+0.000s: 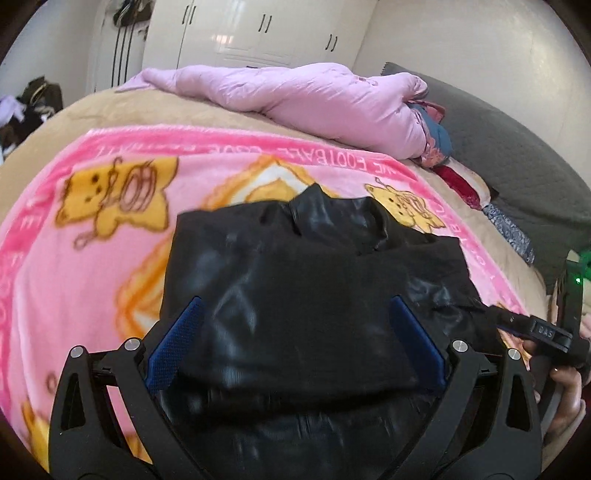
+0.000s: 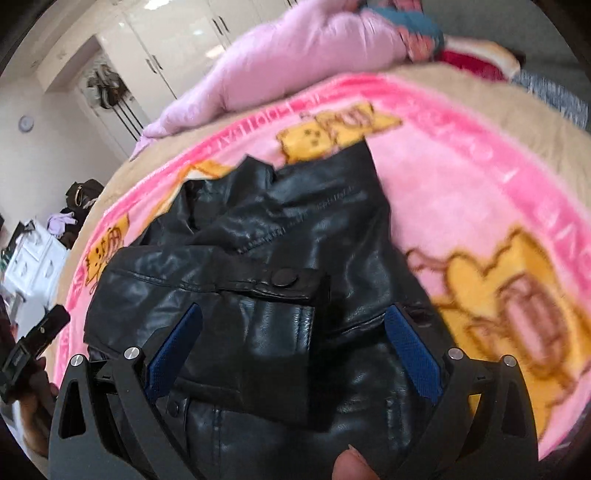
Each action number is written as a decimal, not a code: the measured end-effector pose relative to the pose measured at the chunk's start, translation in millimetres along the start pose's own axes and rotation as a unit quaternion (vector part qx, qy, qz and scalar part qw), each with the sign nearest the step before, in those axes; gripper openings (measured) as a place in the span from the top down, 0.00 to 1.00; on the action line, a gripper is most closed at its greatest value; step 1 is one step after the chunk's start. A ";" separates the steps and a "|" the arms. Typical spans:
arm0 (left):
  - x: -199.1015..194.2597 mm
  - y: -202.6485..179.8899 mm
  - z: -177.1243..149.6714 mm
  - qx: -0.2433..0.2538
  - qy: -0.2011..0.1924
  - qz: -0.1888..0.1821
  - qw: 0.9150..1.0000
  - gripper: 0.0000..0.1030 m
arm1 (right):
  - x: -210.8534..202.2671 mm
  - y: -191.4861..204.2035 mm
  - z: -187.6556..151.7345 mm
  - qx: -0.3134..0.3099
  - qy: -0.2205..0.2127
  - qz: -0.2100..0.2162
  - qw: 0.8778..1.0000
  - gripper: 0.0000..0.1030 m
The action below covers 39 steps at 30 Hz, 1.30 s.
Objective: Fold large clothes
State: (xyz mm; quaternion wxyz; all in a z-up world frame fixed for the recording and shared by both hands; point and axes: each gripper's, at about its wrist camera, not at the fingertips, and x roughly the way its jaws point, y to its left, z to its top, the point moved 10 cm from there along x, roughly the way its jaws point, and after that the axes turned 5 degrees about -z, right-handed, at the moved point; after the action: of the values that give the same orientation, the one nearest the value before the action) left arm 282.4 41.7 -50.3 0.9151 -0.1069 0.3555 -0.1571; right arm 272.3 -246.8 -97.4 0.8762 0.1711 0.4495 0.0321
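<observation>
A black leather jacket (image 1: 295, 280) lies folded in a heap on a pink cartoon blanket (image 1: 74, 258). My left gripper (image 1: 295, 317) is open, its blue-padded jaws spread wide over the near part of the jacket. In the right wrist view the jacket (image 2: 266, 266) shows a cuff with a snap button (image 2: 283, 277). My right gripper (image 2: 295, 325) is also open, jaws wide apart over the jacket. The right gripper shows at the right edge of the left wrist view (image 1: 546, 332), beside the jacket.
A pink quilt (image 1: 303, 99) lies bunched at the far side of the bed. A grey headboard (image 1: 517, 158) stands at right. White wardrobes (image 1: 240, 33) line the back wall. Clothes pile (image 1: 29, 107) on the left.
</observation>
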 end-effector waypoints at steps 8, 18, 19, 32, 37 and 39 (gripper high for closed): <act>40.8 13.3 4.3 -0.012 0.049 -0.022 0.998 0.93 | -10.8 44.8 22.3 -0.054 -0.045 0.068 0.995 0.88; 83.0 17.1 -33.7 -0.026 0.097 -0.013 0.995 0.93 | -26.8 58.5 55.1 -0.150 -0.097 -0.001 0.984 0.89; 83.6 17.5 -34.9 -0.027 0.096 -0.014 0.995 0.93 | -20.4 52.8 53.1 -0.149 -0.092 -0.008 0.985 0.89; 86.3 17.5 -36.6 -0.018 0.085 -0.011 0.996 0.93 | -32.2 63.1 59.0 -0.176 -0.149 -0.068 0.971 0.54; 86.3 16.7 -36.5 -0.018 0.085 -0.011 0.996 0.93 | 13.1 97.1 45.9 -0.234 -0.090 -0.070 0.965 0.55; 86.0 16.2 -36.6 -0.018 0.084 -0.012 0.996 0.93 | 29.7 98.2 41.3 -0.247 -0.073 -0.079 0.963 0.55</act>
State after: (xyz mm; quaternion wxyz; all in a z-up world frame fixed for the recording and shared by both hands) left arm 320.8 22.4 -134.9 0.8781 -0.1144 0.4325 -0.1698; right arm 332.5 -159.5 -66.0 0.9213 -0.0848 0.3746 0.0602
